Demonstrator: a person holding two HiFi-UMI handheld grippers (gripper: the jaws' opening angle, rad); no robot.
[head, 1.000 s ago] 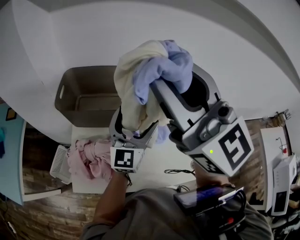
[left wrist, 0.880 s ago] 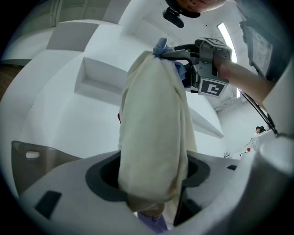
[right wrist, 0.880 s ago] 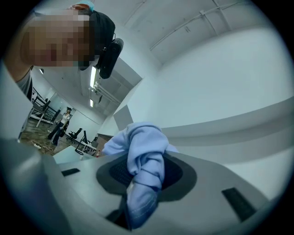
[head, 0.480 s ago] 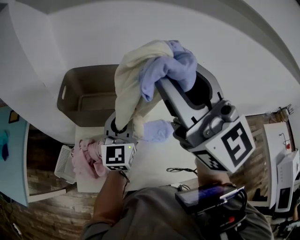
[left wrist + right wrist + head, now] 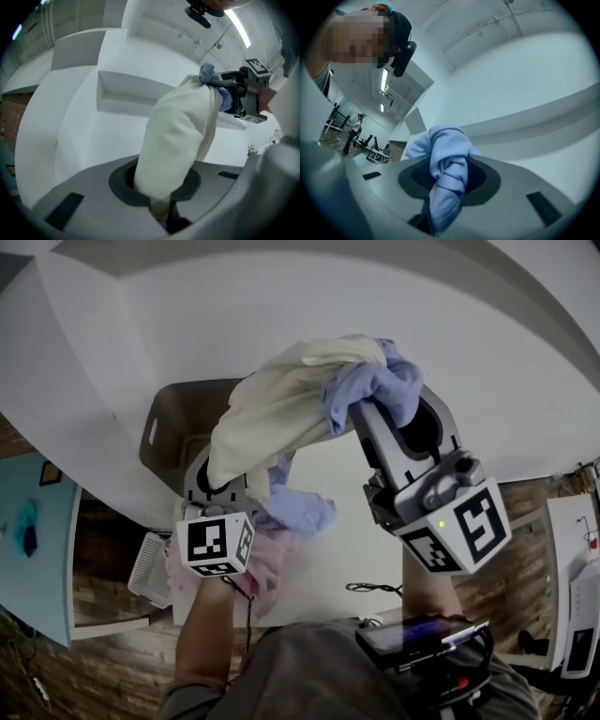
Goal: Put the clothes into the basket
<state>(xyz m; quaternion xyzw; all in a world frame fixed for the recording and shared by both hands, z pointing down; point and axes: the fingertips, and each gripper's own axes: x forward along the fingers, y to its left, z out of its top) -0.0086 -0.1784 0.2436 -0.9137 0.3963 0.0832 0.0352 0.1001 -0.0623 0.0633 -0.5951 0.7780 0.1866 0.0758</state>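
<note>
My right gripper is held high and is shut on a bunched lavender-blue garment, which fills its jaws in the right gripper view. A cream garment stretches from that bundle down to my left gripper. The left jaws have just been closing and now pinch the cream garment's lower end. The brown-grey basket stands at the table's far left, partly behind the cream cloth. A pink garment and a light blue one lie on the white table.
A small white perforated crate sits off the table's left edge above the wooden floor. A thin cable lies near the table's front edge. A teal board is at far left, and white equipment stands at far right.
The left gripper has shut on the cream garment's lower end and moved left and up, pulling the cloth taut. The right gripper, still holding the lavender-blue garment, has drifted slightly right.
</note>
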